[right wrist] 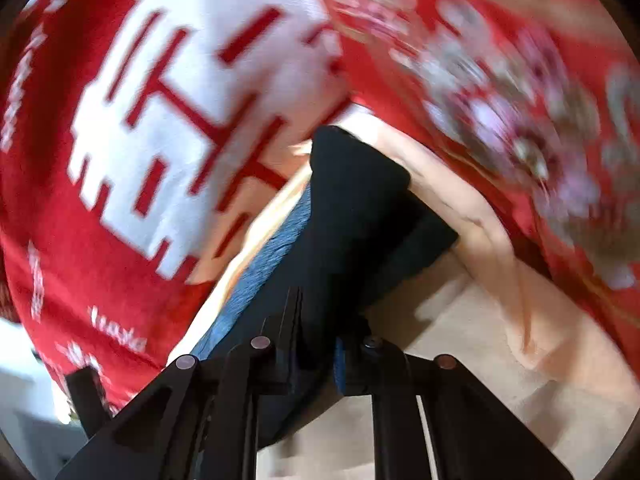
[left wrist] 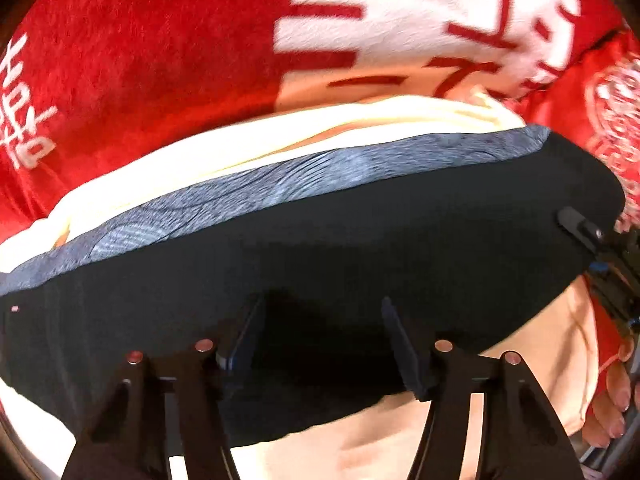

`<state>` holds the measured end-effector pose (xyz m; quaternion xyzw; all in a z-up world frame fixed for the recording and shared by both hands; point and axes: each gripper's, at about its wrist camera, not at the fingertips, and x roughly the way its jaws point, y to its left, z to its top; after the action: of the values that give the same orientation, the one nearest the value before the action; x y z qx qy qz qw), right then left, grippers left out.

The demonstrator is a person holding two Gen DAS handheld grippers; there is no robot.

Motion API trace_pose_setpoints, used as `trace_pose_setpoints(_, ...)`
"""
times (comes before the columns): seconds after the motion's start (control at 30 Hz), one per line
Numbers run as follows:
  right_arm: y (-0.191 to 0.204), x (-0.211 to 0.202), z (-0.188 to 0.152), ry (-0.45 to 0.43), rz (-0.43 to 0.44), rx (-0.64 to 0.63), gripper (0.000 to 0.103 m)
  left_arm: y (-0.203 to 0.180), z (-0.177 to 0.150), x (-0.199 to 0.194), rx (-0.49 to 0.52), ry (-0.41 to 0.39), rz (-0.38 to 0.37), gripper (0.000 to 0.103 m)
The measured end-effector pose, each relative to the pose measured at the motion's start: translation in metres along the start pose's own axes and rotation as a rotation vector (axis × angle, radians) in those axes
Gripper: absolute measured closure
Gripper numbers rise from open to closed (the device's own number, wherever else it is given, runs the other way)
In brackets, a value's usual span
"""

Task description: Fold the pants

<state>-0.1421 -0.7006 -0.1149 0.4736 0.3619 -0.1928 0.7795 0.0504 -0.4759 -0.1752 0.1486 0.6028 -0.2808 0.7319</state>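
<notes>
The black pants (left wrist: 320, 248) fill the lower middle of the left wrist view, lying on a cream garment (left wrist: 280, 140) over a red blanket (left wrist: 140, 60). The left claw (left wrist: 320, 340) stands with jaws spread wide over the black cloth, gripping nothing. In the right wrist view, the right claw (right wrist: 316, 332) is clamped on the pants' edge at lower centre. The likely risk is that the one-sided hold lets the fabric sag and skew the fold, or drags the cream layer along.

Left gripper (left wrist: 324, 344) fingers spread wide, right gripper (right wrist: 316, 340) fingers pinched close — both angled downward
</notes>
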Motion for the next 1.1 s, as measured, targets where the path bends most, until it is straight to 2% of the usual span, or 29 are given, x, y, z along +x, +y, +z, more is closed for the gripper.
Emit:
trace_pose_setpoints(0.13,0.031,-0.010,-0.004,-0.002,-0.006,-0.120,0.089,-0.013,-0.012,0.021,0.002,0.029,-0.059,0.040)
trace_pose_setpoints(0.23,0.060,-0.011,-0.012,-0.007,-0.023,-0.240,0.090,-0.024,-0.021,0.023,0.058,-0.039,-0.007,0.040)
trace_pose_setpoints(0.3,0.079,-0.011,-0.017,-0.010,-0.027,-0.307,0.090,-0.020,-0.021,0.022,0.038,-0.038,-0.036,0.040)
trace_pose_setpoints(0.43,0.113,-0.013,-0.033,-0.008,-0.046,-0.427,0.090,-0.017,-0.021,0.018,0.073,-0.047,-0.066,0.040)
trace_pose_setpoints(0.5,0.134,-0.013,-0.045,-0.011,-0.058,-0.491,0.090,-0.008,-0.024,0.012,0.070,-0.026,-0.085,0.040)
trace_pose_setpoints(0.6,0.161,-0.012,-0.063,-0.003,-0.067,-0.574,0.090,0.032,-0.037,-0.011,0.005,-0.020,-0.117,0.040)
trace_pose_setpoints(0.7,0.186,0.000,-0.090,0.019,-0.077,-0.650,0.090,0.079,-0.050,-0.035,-0.045,-0.048,-0.078,0.017)
trace_pose_setpoints(0.8,0.210,0.023,-0.124,0.061,-0.110,-0.724,0.090,0.133,-0.060,-0.053,-0.098,-0.049,-0.046,0.017)
trace_pose_setpoints(0.87,0.224,0.043,-0.151,0.087,-0.150,-0.786,0.089,0.174,-0.068,-0.060,-0.143,-0.045,0.007,0.017)
trace_pose_setpoints(1.03,0.237,0.114,-0.226,0.188,-0.305,-0.931,0.086,0.257,-0.088,-0.069,-0.245,-0.029,0.114,0.017)
trace_pose_setpoints(1.1,0.237,0.131,-0.253,0.184,-0.401,-0.999,0.081,0.277,-0.094,-0.071,-0.260,-0.026,0.137,0.017)
